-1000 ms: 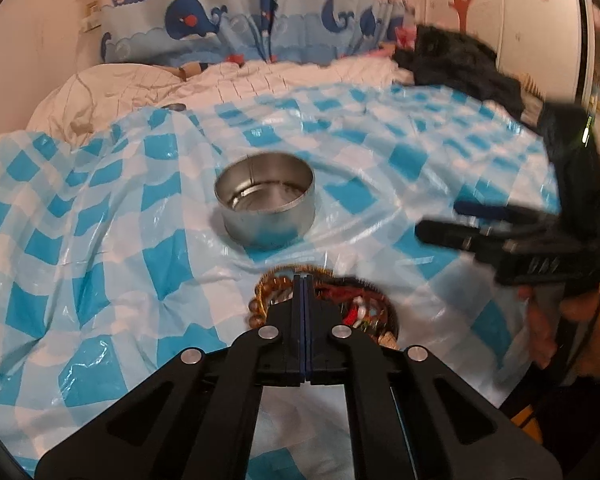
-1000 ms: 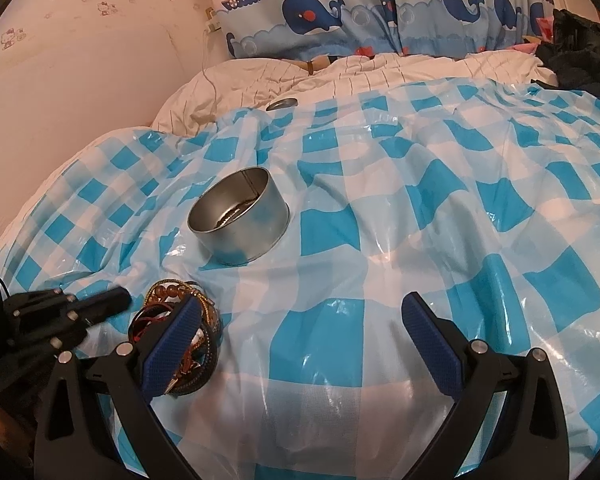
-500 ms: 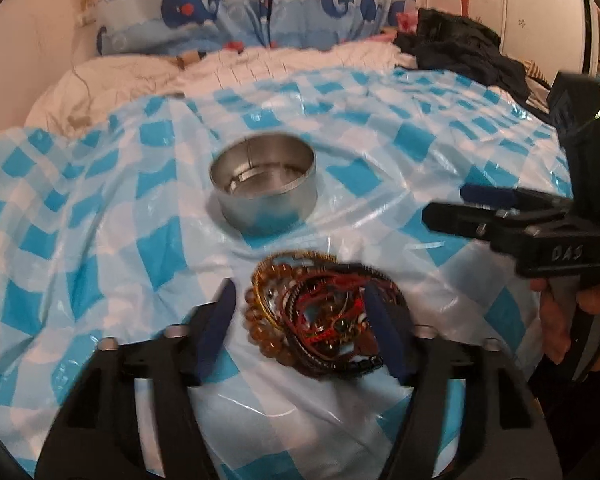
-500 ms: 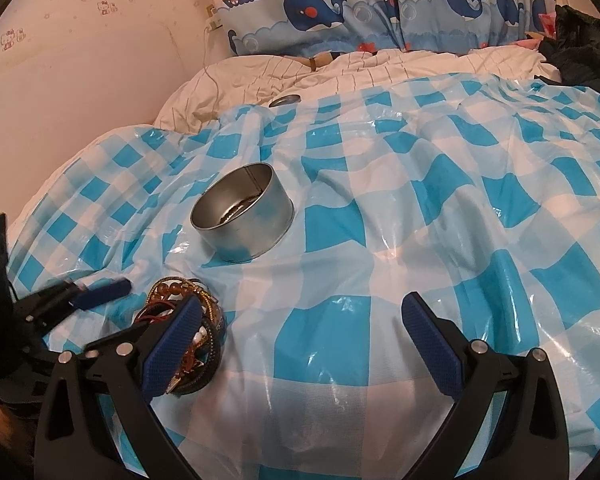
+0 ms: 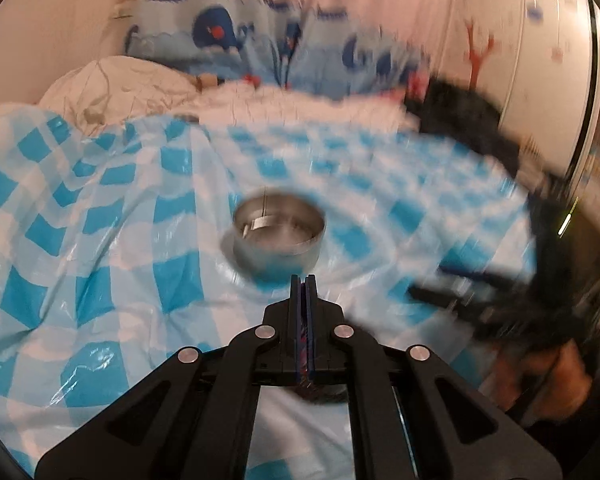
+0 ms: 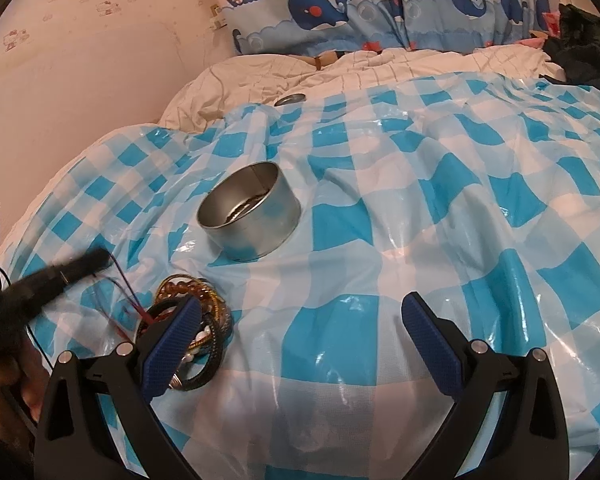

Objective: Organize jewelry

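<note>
Bed covered by a blue-and-white checked plastic sheet [image 6: 380,240], its far edge giving way to a white quilt. The left wrist view is smeared with motion, and only the near part reads cleanly.

Whale-print blue curtain [image 6: 380,4] behind the bed. Black clothing [image 6: 588,44] at far right, cut off by the lens edge.

Right gripper [image 6: 300,302]: fingers spread wide and empty, hanging above the sheet. In the left view it is only a dark blur [image 5: 440,280], with the hand [image 5: 548,376] holding it below. It sits where it did a second ago.

Left gripper [image 5: 304,280]: fingers pressed shut, with a sliver of red between the pads. Half a second ago they stood open around the heap. In the right view it shows as a black streak [image 6: 96,258].

Round, open, silver metal tin [image 6: 256,224] stands upright on the sheet just beyond the heap. I cannot make out what lies in its bottom.

Heap of tangled bracelets [image 6: 216,312], with amber beads, gold bangles and dark bands, lies on the sheet in front of the tin, partly hidden behind the right gripper's near finger. It filled the left view half a second ago. That view now has only a dark scrap below the fingers.

Thin red cords [image 6: 126,296] run taut from the left fingertip to the heap, gripped there.

Small, flat, round metal lid [image 6: 290,100] lies at the sheet's far edge.
</note>
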{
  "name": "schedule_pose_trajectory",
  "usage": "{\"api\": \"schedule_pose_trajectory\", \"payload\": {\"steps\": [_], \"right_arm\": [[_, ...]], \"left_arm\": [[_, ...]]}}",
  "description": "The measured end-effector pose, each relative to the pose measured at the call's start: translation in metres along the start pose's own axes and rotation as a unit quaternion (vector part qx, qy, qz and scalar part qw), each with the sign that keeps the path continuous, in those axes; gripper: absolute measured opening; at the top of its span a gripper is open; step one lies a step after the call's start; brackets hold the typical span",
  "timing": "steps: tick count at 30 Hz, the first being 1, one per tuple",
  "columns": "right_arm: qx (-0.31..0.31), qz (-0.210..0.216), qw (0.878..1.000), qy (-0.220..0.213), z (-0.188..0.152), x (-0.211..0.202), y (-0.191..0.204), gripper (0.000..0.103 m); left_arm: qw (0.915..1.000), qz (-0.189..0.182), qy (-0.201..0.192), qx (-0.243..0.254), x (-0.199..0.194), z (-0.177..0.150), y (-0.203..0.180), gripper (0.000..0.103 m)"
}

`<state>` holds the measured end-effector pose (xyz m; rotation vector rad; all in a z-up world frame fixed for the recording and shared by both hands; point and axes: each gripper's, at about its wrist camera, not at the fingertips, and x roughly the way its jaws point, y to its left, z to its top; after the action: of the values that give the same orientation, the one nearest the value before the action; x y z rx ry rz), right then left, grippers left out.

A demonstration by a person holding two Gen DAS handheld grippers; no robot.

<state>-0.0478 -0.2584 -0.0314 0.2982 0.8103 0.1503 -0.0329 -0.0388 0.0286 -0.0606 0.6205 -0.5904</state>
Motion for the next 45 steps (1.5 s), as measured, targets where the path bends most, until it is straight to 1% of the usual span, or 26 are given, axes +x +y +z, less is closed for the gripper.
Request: {"api": "schedule_pose_trajectory", "payload": {"steps": [2, 4, 7, 9, 12, 14, 16, 17, 18, 20, 21, 22, 23, 24, 25, 26, 28, 33, 35, 37, 39, 41, 43, 44, 45], "right_arm": [[-0.01, 0.009, 1.0, 0.003, -0.002, 0.001, 0.006, 0.096], [-0.025, 0.019, 0.999, 0.009, -0.004, 0.004, 0.014, 0.096], [-0.053, 0.029, 0.998, 0.015, -0.009, 0.008, 0.025, 0.096], [-0.082, 0.027, 0.996, 0.011, -0.013, 0.01, 0.035, 0.096], [-0.109, 0.026, 0.994, 0.009, -0.014, 0.016, 0.043, 0.095], [-0.117, 0.035, 0.992, 0.015, -0.014, 0.023, 0.046, 0.085], [-0.125, 0.031, 0.991, 0.028, -0.014, 0.033, 0.05, 0.066], [-0.125, 0.028, 0.991, 0.034, -0.015, 0.037, 0.049, 0.061], [-0.121, 0.029, 0.991, 0.04, -0.015, 0.041, 0.047, 0.052], [-0.113, 0.041, 0.992, 0.047, -0.015, 0.045, 0.044, 0.049], [-0.116, 0.043, 0.991, 0.049, -0.015, 0.045, 0.044, 0.043], [-0.123, 0.046, 0.99, 0.052, -0.015, 0.046, 0.046, 0.033], [-0.129, 0.057, 0.988, 0.056, -0.016, 0.046, 0.049, 0.026], [-0.134, 0.062, 0.987, 0.057, -0.017, 0.046, 0.052, 0.016], [-0.14, 0.058, 0.987, 0.054, -0.018, 0.044, 0.055, 0.011], [-0.142, 0.061, 0.987, 0.052, -0.018, 0.043, 0.056, 0.011], [-0.125, 0.078, 0.988, 0.049, -0.015, 0.038, 0.052, 0.009], [-0.093, 0.103, 0.99, 0.017, -0.003, 0.018, 0.042, 0.009], [-0.086, 0.108, 0.99, 0.006, 0.002, 0.012, 0.039, 0.003], [-0.081, 0.108, 0.991, -0.003, 0.006, 0.007, 0.037, 0.003], [-0.079, 0.109, 0.991, -0.001, 0.009, 0.007, 0.035, 0.003], [-0.076, 0.113, 0.991, 0.019, 0.008, 0.012, 0.033, 0.003], [-0.07, 0.111, 0.991, 0.029, 0.007, 0.016, 0.031, 0.003], [-0.068, 0.112, 0.991, 0.037, 0.006, 0.019, 0.03, 0.007], [-0.066, 0.109, 0.991, 0.04, 0.006, 0.021, 0.03, 0.032]], "left_arm": [[0.9989, -0.017, -0.034, -0.027, -0.015, 0.006, 0.008, 0.001], [0.9981, -0.015, -0.046, -0.038, -0.021, 0.01, 0.013, 0.001], [0.9974, -0.008, -0.05, -0.05, -0.023, 0.012, 0.018, 0.001], [0.9973, -0.003, -0.05, -0.054, -0.024, 0.011, 0.02, 0.001], [0.9967, -0.003, -0.053, -0.061, -0.025, 0.012, 0.023, 0.001], [0.9964, -0.003, -0.054, -0.065, -0.027, 0.013, 0.025, 0.001], [0.9964, -0.004, -0.054, -0.066, -0.026, 0.013, 0.025, 0.001], [0.9964, -0.004, -0.054, -0.065, -0.027, 0.013, 0.025, 0.001], [0.9964, -0.004, -0.054, -0.065, -0.027, 0.012, 0.025, 0.001], [0.9964, -0.003, -0.054, -0.065, -0.026, 0.013, 0.025, 0.001], [0.9964, -0.004, -0.054, -0.065, -0.026, 0.012, 0.025, 0.001], [0.9965, -0.004, -0.054, -0.064, -0.026, 0.012, 0.025, 0.001], [0.9966, -0.003, -0.052, -0.063, -0.025, 0.012, 0.024, 0.001], [0.9968, -0.003, -0.051, -0.062, -0.025, 0.012, 0.023, 0.001], [0.9969, -0.003, -0.049, -0.061, -0.024, 0.012, 0.022, 0.001], [0.997, -0.002, -0.049, -0.06, -0.023, 0.012, 0.02, 0.001], [0.9972, -0.002, -0.047, -0.059, -0.021, 0.012, 0.017, 0.001], [0.9974, -0.003, -0.044, -0.057, -0.016, 0.013, 0.013, 0.001], [0.9977, -0.003, -0.042, -0.054, -0.013, 0.014, 0.009, 0.001], [0.9978, -0.004, -0.04, -0.052, -0.009, 0.015, 0.008, 0.001], [0.998, -0.002, -0.038, -0.05, -0.006, 0.016, 0.006, 0.001], [0.998, -0.002, -0.038, -0.051, -0.004, 0.017, 0.005, 0.001], [0.998, -0.002, -0.038, -0.051, -0.004, 0.017, 0.005, 0.001], [0.9981, -0.002, -0.037, -0.05, -0.004, 0.017, 0.005, 0.001], [0.9981, -0.001, -0.036, -0.049, -0.004, 0.018, 0.005, 0.001]]}}
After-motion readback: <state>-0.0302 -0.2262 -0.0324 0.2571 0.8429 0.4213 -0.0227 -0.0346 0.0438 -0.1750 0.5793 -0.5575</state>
